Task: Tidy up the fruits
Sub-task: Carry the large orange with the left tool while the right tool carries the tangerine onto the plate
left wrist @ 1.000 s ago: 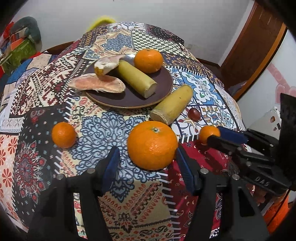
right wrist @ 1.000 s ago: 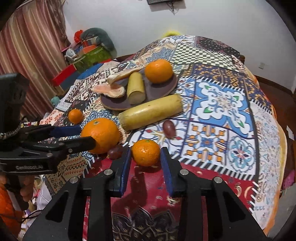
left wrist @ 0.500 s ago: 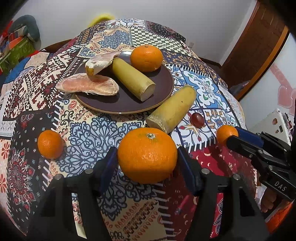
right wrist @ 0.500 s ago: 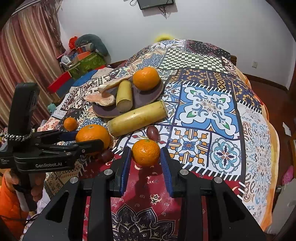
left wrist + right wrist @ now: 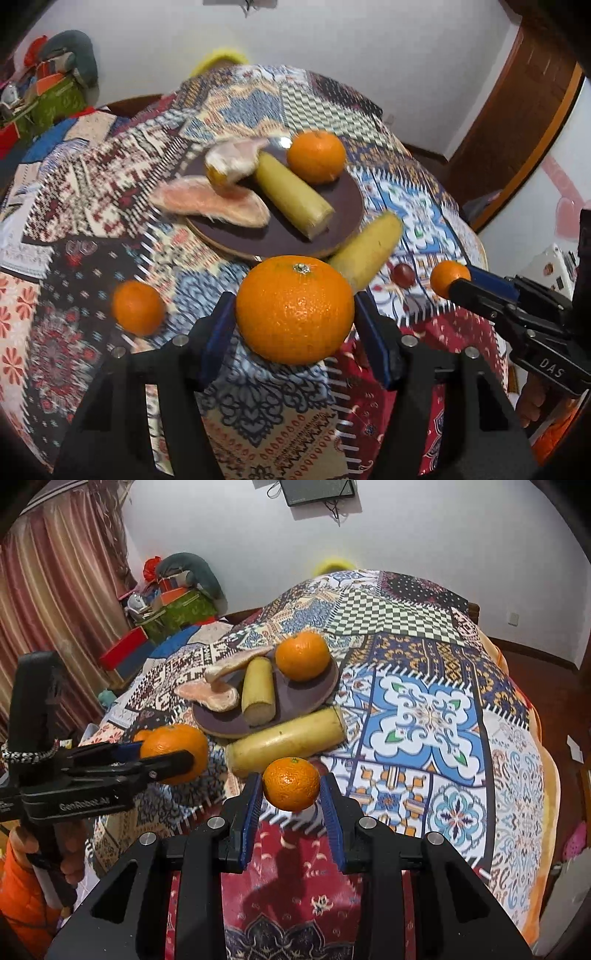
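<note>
Large orange (image 5: 294, 309) between left gripper (image 5: 291, 325) pads, brown plate (image 5: 343, 206) beyond.

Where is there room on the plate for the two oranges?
The plate has bare room at its near right edge, between its orange and the cane stick. Its left side is crowded with peels.

"DAS" on R gripper (image 5: 448, 286); "GenRobot.AI" on L gripper (image 5: 162, 755).

In the left wrist view, motion blur smeared the peel pieces (image 5: 218, 192) and the patterned cloth (image 5: 92, 192). The large orange (image 5: 294, 309) hid the near end of a yellow stalk (image 5: 365, 248), possibly sugarcane.
</note>
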Action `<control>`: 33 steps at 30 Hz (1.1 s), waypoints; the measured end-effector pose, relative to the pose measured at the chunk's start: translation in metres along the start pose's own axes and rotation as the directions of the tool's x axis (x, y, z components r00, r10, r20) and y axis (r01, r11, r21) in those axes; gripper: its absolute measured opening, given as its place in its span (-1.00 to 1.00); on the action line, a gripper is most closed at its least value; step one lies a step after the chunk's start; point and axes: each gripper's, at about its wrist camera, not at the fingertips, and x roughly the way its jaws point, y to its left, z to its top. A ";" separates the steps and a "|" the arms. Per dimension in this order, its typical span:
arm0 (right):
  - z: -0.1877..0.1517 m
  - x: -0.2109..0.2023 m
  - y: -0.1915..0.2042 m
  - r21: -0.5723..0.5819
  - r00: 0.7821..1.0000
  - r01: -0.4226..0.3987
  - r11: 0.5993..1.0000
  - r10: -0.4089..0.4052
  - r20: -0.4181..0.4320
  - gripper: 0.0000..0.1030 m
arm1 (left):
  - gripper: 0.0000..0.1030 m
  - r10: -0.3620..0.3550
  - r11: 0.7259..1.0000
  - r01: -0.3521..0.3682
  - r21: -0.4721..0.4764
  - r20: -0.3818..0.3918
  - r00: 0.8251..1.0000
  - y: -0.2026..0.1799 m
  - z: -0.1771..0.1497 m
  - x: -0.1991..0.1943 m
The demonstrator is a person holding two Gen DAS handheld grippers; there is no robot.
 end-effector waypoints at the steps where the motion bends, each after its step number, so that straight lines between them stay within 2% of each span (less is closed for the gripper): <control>1: 0.002 0.001 0.000 0.000 1.000 -0.001 1.000 0.001 0.003 -0.43 | 0.23 0.002 1.000 -0.002 -0.004 0.011 1.000 0.002 0.003 -0.003; 6: 0.015 0.007 0.001 -0.005 1.000 -0.010 1.000 0.010 0.020 -0.43 | 0.23 0.005 1.000 -0.003 -0.030 0.048 0.999 0.012 0.019 -0.007; 14: 0.037 0.025 0.001 -0.022 0.999 -0.019 1.000 0.020 0.045 -0.43 | 0.23 0.000 0.999 0.002 -0.042 0.051 0.999 0.017 0.042 0.013; 27: 0.069 0.063 -0.014 -0.006 0.999 -0.015 1.000 0.015 0.049 -0.43 | 0.23 -0.010 1.000 0.011 -0.011 0.046 0.999 0.014 0.074 0.051; 33: 0.076 0.080 -0.014 -0.014 1.000 -0.018 1.000 0.018 0.022 -0.43 | 0.23 -0.004 1.000 0.005 -0.020 0.062 0.998 0.018 0.086 0.061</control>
